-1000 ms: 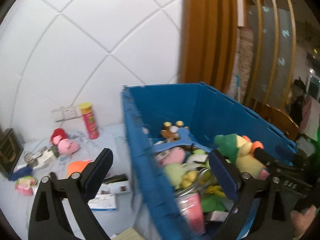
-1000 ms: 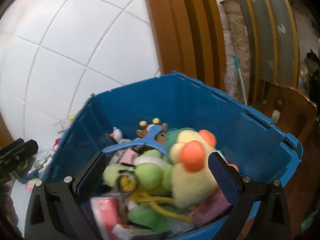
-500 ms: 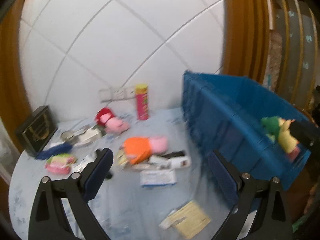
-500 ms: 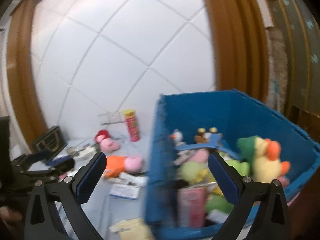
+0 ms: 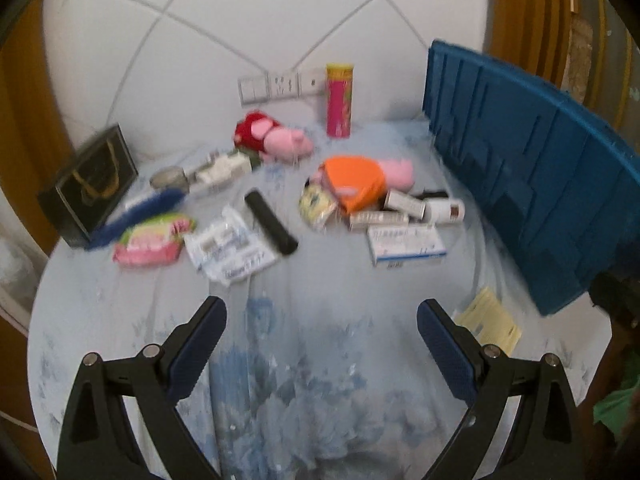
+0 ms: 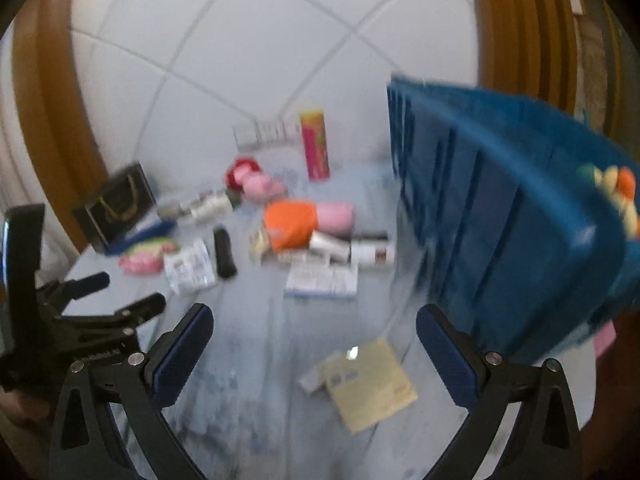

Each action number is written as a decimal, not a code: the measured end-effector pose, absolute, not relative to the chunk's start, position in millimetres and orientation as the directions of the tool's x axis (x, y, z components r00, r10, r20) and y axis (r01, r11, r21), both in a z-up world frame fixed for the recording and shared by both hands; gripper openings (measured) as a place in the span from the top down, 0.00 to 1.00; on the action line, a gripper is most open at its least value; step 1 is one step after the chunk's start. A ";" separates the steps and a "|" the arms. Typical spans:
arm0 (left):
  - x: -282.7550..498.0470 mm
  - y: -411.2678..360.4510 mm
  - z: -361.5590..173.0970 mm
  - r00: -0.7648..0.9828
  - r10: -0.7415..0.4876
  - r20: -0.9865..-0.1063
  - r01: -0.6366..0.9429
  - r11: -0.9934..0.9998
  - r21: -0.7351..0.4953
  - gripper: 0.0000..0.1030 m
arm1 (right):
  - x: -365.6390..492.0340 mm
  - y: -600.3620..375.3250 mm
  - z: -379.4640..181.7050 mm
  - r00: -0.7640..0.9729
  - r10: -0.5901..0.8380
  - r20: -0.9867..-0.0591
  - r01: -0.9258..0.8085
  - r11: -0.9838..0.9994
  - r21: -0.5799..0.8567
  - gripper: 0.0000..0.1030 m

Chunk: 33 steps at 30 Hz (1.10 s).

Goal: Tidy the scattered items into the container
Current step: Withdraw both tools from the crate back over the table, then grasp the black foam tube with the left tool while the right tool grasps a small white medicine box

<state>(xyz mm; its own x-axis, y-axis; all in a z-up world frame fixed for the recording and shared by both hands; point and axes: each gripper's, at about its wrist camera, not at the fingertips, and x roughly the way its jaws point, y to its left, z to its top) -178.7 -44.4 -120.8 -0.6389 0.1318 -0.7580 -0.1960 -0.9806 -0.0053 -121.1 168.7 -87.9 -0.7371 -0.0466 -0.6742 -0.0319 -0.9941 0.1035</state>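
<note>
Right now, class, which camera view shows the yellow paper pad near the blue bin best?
The right wrist view: the yellow pad lies whole between the fingers, though blurred. The left wrist view shows it smaller, at the side beside the blue bin.

No print can be read; the lettering on the white-and-blue box (image 5: 407,245) at 12 o'clock is blurred.

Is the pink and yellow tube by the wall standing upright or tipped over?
Upright. The pink and yellow tube stands on its end on the tablecloth, beside the wall sockets, touching nothing.
</note>
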 end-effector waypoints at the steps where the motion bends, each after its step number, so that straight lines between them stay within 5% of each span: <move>1: -180.0 -46.9 -124.1 -0.635 0.132 -0.762 -0.195 -0.981 -0.008 0.05 | -122.1 165.2 -93.3 -0.726 -0.044 -0.686 -0.034 -0.994 0.100 0.00; 12: -220.3 -95.1 -150.1 -0.600 0.030 -0.800 -0.029 -0.999 -0.015 0.06 | -178.3 162.6 -130.3 -0.660 -0.092 -0.745 0.001 -0.993 0.122 0.00; 24: -294.2 -115.1 -180.8 -0.544 -0.039 -0.838 0.078 -0.997 -0.004 0.18 | -290.0 179.3 -171.4 -0.585 -0.138 -0.799 0.047 -0.990 0.136 0.00; 28: -325.7 -97.1 -194.2 -0.519 -0.010 -0.855 0.032 -0.999 -0.007 0.19 | -321.2 184.6 -184.1 -0.554 -0.126 -0.823 0.048 -0.992 0.119 0.23; 33: -368.7 -79.5 -215.5 -0.483 0.007 -0.876 0.009 -1.000 -0.012 0.19 | -359.8 189.5 -203.6 -0.518 -0.118 -0.847 0.058 -0.993 0.102 0.28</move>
